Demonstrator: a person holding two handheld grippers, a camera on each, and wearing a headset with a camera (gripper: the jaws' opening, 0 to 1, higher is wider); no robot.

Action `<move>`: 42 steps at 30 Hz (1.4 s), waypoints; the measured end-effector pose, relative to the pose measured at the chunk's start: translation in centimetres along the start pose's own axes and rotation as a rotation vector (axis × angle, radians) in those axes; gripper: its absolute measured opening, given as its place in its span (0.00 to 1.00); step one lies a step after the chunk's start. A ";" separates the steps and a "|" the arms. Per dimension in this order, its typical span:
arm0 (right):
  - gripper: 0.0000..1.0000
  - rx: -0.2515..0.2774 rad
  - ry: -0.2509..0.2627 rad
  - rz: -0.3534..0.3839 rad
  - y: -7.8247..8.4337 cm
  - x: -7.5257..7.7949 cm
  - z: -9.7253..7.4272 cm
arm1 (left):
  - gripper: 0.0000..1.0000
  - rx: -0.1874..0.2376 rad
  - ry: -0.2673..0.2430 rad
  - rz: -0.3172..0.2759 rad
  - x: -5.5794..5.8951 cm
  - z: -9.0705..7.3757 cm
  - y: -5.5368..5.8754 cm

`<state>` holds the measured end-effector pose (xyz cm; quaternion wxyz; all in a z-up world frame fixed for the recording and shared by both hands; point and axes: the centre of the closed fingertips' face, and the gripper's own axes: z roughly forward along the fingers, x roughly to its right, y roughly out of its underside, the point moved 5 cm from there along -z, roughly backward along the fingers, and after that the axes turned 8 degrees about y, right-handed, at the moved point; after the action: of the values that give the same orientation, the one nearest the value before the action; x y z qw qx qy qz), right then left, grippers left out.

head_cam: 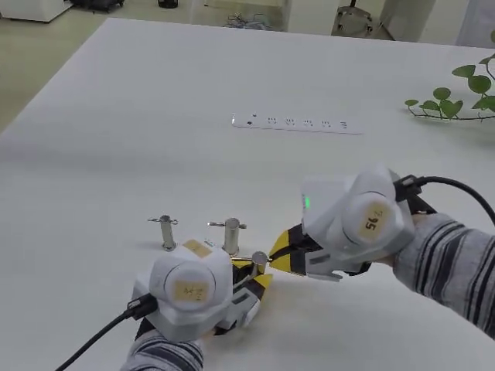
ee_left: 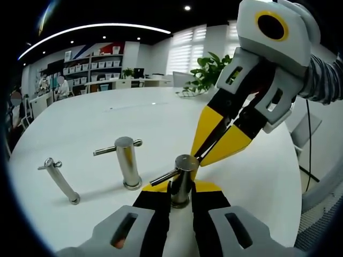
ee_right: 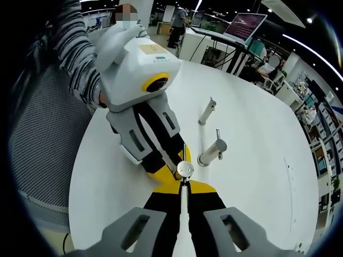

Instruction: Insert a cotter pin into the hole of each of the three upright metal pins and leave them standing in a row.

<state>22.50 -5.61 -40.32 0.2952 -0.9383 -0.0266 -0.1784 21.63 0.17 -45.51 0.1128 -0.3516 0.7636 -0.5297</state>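
**A:** Item one, farthest left of the left tongs (ee_left: pixel 181 188)?

**B:** First pin (ee_left: pixel 61 184). It stands upright on the worktop (head_cam: pixel 116 139) with the first cotter (ee_left: pixel 49 163) through its head, well apart from both tongs.

**A:** Item two?

**B:** Middle pin (ee_left: pixel 127 163). Upright, second cotter (ee_left: pixel 110 149) through it, just left of and beyond the left tongs.

**A:** Item three?

**B:** Third pin (ee_left: pixel 184 167). It stands between the jaws of the left tongs, which are closed on its lower shaft. The third cotter (ee_left: pixel 162 177) appears to run through the hole under the head, with one end poking out on the left side.

**A:** Item four?

**B:** Right tongs (ee_left: pixel 199 157). The jaws are pinched nearly together on the other end of the third cotter, tips just beside the pin's head.

**A:** Hazards?

**B:** Three, by my judgement.
- A sideways tug from the right tongs as they let go could drag the cotter back out. It could also lever the third pin over if the left tongs loosen first.
- The left tongs sit near the middle pin, so a wide opening or a careless retreat may knock it down.
- The third pin stands slightly nearer the person than the other two. Left there, the row may read crooked.
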 end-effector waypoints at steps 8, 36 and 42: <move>0.00 -0.002 0.007 0.018 0.0 0.0 0.1 | 0.11 -0.002 -0.012 -0.003 0.0 0.0 0.0; 0.13 0.025 -0.045 0.334 -0.5 -0.3 2.3 | 0.41 -0.026 0.043 0.018 0.6 -2.9 -0.2; 0.10 0.018 -0.044 0.333 -0.3 -0.4 2.9 | 0.45 -0.013 0.050 0.007 0.6 -3.9 -0.6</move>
<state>23.04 -3.73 -42.52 0.3285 -0.9307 0.1212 -0.1060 19.32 2.49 -43.21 0.0932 -0.3362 0.7710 -0.5328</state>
